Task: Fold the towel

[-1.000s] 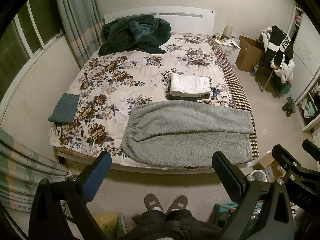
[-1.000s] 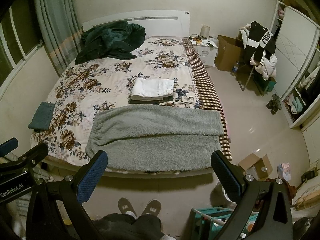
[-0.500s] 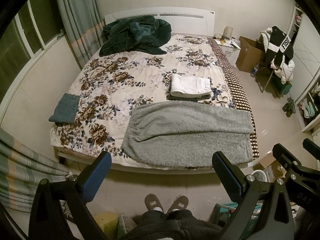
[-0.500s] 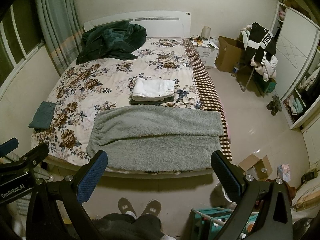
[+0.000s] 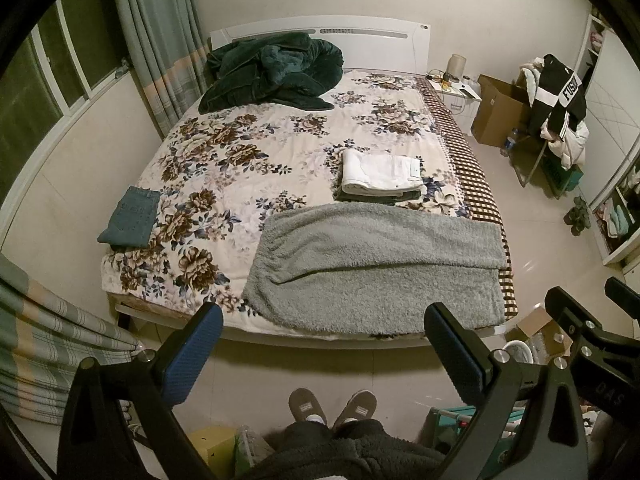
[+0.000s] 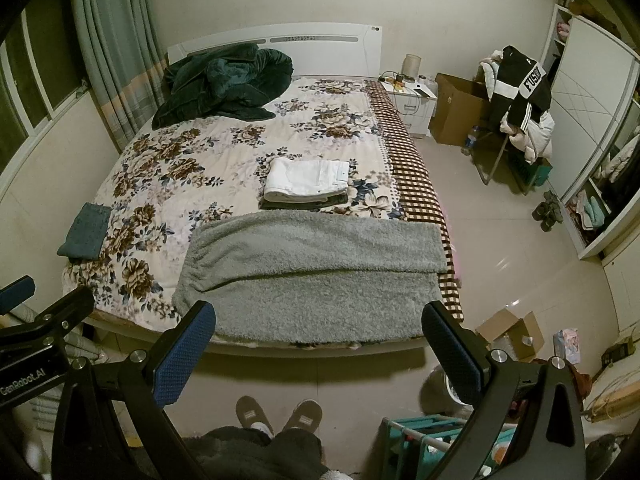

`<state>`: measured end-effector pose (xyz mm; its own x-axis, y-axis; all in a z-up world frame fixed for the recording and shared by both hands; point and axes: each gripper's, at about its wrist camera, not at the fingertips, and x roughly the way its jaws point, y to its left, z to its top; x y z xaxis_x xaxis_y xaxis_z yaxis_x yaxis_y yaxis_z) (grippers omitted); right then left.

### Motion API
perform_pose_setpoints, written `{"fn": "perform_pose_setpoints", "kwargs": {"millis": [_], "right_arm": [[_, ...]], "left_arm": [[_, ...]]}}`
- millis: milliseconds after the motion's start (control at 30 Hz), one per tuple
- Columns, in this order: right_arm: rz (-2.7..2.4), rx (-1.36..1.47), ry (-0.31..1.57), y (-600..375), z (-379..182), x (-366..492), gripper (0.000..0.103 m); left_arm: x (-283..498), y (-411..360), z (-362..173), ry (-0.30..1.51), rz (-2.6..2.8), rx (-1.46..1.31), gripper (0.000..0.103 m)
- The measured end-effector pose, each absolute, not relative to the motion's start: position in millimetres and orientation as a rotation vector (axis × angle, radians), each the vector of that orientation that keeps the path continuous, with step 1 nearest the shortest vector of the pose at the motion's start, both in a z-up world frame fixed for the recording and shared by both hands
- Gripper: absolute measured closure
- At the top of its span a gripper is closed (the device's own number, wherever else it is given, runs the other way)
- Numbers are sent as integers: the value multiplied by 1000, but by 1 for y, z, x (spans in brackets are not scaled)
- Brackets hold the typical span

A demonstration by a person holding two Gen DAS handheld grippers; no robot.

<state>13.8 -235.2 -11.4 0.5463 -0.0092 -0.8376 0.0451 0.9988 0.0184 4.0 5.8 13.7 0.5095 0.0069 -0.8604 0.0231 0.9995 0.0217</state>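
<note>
From my left wrist cam, my left tool (image 5: pixel 322 346) is spread wide with nothing in it, hanging over the floor in front of the bed with the flowery cream bedspread (image 5: pixel 240 152). The fluffy grey towel (image 5: pixel 376 264) lies on the near right corner of the bed, its far half folded over toward me, near edge at the bed's foot. Just behind it there's a stack of folded clothes with a white piece on top (image 5: pixel 380 176), a folded teal cloth (image 5: pixel 130 218) at the left edge, and a dark green quilt heap (image 5: pixel 272 74) by the headboard. Right wrist cam: my right tool (image 6: pixel 318 344) is released too, empty, same spot above my grey slippers (image 6: pixel 276 412).
</note>
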Motion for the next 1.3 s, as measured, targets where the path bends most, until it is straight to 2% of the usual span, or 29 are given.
{"fn": "perform_pose_setpoints", "kwargs": {"millis": [900,933,1000,1167,1300], "right_arm": [[-22,47,1004,-229,-11,16,0],[-19,49,1006,-229,7,15,0],[-21,47,1008,-230,7,15,0],[-45,46,1016,-245,-13,37,0],[-80,42,1020,-263,-46,71,0]], "left_arm": [[7,18,31,1031,-8,31,0],[8,19,34,1031,-8,31,0],[9,20,35,1029,-7,30,0],[30,15,46,987,54,41,0],[54,13,32,965,113,52,0]]}}
